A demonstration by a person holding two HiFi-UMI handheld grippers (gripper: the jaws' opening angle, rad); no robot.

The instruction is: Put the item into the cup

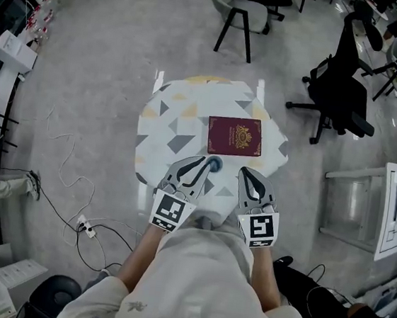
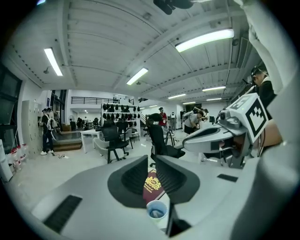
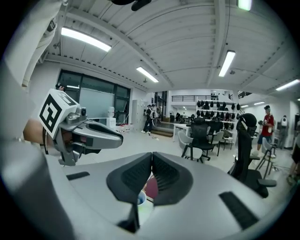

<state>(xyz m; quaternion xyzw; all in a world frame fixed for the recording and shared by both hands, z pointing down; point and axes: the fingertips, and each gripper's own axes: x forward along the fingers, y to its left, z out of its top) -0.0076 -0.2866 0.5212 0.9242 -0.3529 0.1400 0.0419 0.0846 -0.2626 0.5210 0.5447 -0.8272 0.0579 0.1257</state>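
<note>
Far L on the floor: loose cables and a power strip (image 1: 85,229). Centre: small round table (image 1: 161,125) w/ a grey-and-yellow triangle pattern top. L gripper (image 1: 202,161) sits over the near edge of the table, its marker cube close to the person's body. In the left gripper view its jaws are a narrow slit apart w/ nothing gripped, and the booklet shows through the gap. Blue cup (image 1: 214,165) stands on the table right at the L gripper's tip, btwn the two grippers and just on the near side of the booklet. In the left gripper view the cup (image 2: 157,211) is directly below the jaws, and sth pale lies inside it; can't tell what it is. Maroon booklet (image 1: 234,136) w/ a gold crest lies flat near the table's middle, beyond the cup and apart from both grippers. R gripper (image 1: 246,171) is just R of the cup, also over the near edge. In the right gripper view its jaws are pressed tip to tip, empty, w/ the cup's rim and the booklet peeking out below them. Further R: black office chair (image 1: 342,85) and a white table (image 1: 392,205).
</note>
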